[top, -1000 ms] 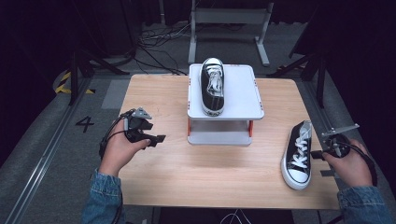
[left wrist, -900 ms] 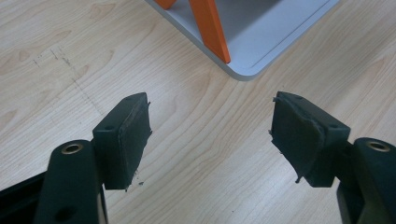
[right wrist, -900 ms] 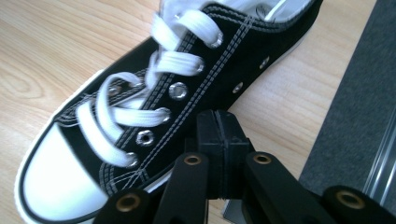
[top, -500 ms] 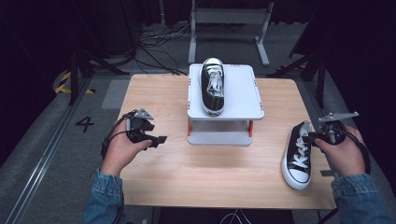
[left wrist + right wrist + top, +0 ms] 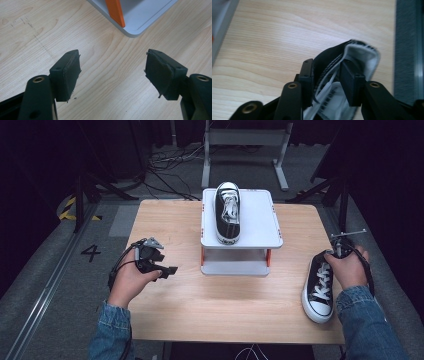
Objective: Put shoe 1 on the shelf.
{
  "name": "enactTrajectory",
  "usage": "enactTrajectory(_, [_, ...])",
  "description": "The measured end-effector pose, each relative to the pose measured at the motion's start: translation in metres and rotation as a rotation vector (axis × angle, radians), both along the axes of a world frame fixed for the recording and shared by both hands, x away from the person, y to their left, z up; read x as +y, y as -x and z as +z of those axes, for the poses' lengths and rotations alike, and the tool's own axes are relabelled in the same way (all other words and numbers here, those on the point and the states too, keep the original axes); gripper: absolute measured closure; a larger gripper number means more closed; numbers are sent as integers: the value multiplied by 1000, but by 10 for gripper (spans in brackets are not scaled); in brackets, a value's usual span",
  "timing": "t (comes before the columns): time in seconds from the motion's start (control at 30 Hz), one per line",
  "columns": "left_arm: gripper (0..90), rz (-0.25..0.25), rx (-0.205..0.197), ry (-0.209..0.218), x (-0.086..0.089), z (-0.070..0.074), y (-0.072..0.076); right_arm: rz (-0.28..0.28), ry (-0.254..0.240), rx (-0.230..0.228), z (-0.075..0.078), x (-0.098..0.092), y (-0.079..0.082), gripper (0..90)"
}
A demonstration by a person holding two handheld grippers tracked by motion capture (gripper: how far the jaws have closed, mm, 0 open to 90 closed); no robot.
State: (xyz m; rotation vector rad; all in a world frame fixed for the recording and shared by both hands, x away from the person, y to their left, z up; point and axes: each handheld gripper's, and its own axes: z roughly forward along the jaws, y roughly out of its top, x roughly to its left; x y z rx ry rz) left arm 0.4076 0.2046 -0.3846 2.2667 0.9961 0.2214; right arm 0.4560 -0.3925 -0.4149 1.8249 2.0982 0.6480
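right gripper: jaws just closing, astride the collar wall of the shoe; contact unclear
left gripper: jaws apart over bare table
second shoe: on stand

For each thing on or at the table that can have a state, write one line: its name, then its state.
Shoe on stand: upright, resting on top shelf.
Shoe on table: upright, side wall between right gripper's jaws.
Stand: upright, lower shelf bare.
Left gripper: open, nothing between jaws.
Right gripper: jaws just closing astride shoe's side wall.
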Motion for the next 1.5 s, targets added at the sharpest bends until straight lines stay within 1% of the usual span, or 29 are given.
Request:
enactTrajectory(0.07, [291, 1, -1, -1, 0, 0, 0, 15, -10, -3, 0, 1, 1, 729])
enactTrajectory(0.13, [291, 5, -2, -1, 0, -1, 0, 34, 6, -17, 2, 3, 2, 784])
enactTrajectory(0.17, [291, 4, 5, -1, 0, -2, 0, 36, 9, -17, 4, 4, 2, 805])
enactTrajectory(0.2, [291, 3, 3, -3, 0, -3, -1, 41, 4, -23, 5, 5, 3, 826])
enactTrajectory(0.23, [291, 2, 3, -5, -1, -3, -1, 46, -27, -29, 9, 5, 4, 846])
enactTrajectory(0.27, [291, -2, 7, -3, -1, -3, -1, 55, -45, -36, 12, 7, 6, 855])
enactTrajectory(0.3, [291, -2, 5, -4, -1, -3, -1, 75, -46, -51, 14, 9, 7, 857])
enactTrajectory(0.33, [291, 0, 4, -2, -1, -3, -1, 89, -44, -54, 17, 12, 9, 857])
enactTrajectory(0.37, [291, 1, 4, -4, -2, -3, -1, 123, -31, -68, 20, 16, 10, 859])
enactTrajectory(0.4, [291, 2, 6, -2, -2, -3, -1, 150, -26, -82, 24, 21, 13, 861])
enactTrajectory(0.43, [291, 3, 10, -2, -2, -3, -1, 189, -20, -96, 30, 28, 17, 864])
enactTrajectory(0.47, [291, 0, 15, -4, -2, -3, -1, 205, -22, -104, 33, 32, 19, 867])
enactTrajectory(0.5, [291, 2, 9, -3, -2, -4, -1, 232, -28, -110, 39, 40, 23, 870])
enactTrajectory(0.6, [291, 0, 11, -1, -2, -3, -1, 291, -26, -123, 47, 56, 32, 873])
enactTrajectory(0.63, [291, -5, 2, -4, -1, -3, -1, 317, -37, -126, 49, 62, 35, 875])
enactTrajectory(0.73, [291, 1, 9, 4, -1, -2, 0, 388, -44, -120, 54, 79, 44, 876])
enactTrajectory(0.77, [291, 3, 6, 3, -1, -2, 0, 423, -42, -114, 56, 88, 49, 876])
enactTrajectory(0.8, [291, 2, 4, -1, -1, -3, 0, 446, -35, -112, 57, 93, 51, 876])
enactTrajectory(0.83, [291, 4, 9, 0, -1, -3, 0, 495, -21, -107, 59, 104, 56, 876])
enactTrajectory(0.9, [291, -1, 10, 0, -1, -3, -1, 548, -13, -82, 59, 118, 61, 876])
enactTrajectory(1.0, [291, 0, 11, 2, -1, -3, -1, 629, -6, -40, 55, 138, 69, 876])
enactTrajectory(1.07, [291, 0, 10, 5, -1, -4, -1, 677, -1, -11, 49, 148, 72, 876])
enactTrajectory(1.2, [291, 2, 14, 3, -1, -4, -1, 750, 3, 30, 35, 166, 76, 876])
enactTrajectory(1.3, [291, 3, 12, 3, 0, -5, -1, 763, 1, 41, 28, 172, 77, 868])
enactTrajectory(1.33, [291, 3, 14, 5, 0, -5, -1, 758, -4, 33, 25, 173, 76, 857])
enactTrajectory(1.37, [291, 4, 18, 6, 0, -5, -1, 749, -10, 26, 25, 172, 77, 820])
enactTrajectory(1.4, [291, 5, 20, 2, 1, -5, -1, 739, -37, 11, 28, 170, 77, 788])
enactTrajectory(1.43, [291, 5, 21, 1, 1, -6, -1, 736, -54, -14, 32, 167, 79, 774])
enactTrajectory(1.5, [291, 3, 21, 1, 1, -6, -2, 724, -49, -31, 41, 158, 82, 765])
